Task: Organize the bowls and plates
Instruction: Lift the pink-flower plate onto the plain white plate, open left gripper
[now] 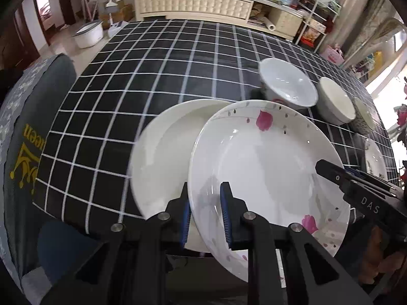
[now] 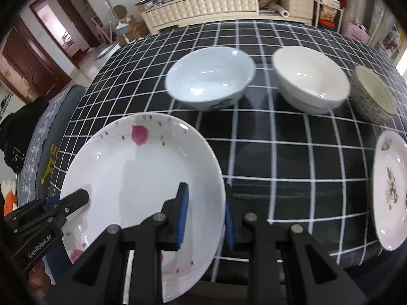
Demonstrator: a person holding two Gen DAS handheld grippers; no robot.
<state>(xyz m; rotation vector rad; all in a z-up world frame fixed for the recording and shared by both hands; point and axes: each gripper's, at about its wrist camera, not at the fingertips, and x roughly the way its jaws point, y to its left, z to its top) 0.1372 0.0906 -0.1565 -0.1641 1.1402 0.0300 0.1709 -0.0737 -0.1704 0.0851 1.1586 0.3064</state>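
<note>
Gripping the pink-petal plate (image 1: 267, 162) by opposite rims, my left gripper (image 1: 205, 213) and right gripper (image 2: 206, 214) each have one finger over its edge and one outside. Under it lies a plain white plate (image 1: 162, 152) on the checked tablecloth (image 2: 279, 157). Beyond the petal plate stand three bowls (image 2: 211, 76); a flowered plate (image 2: 391, 190) lies to its right.
</note>
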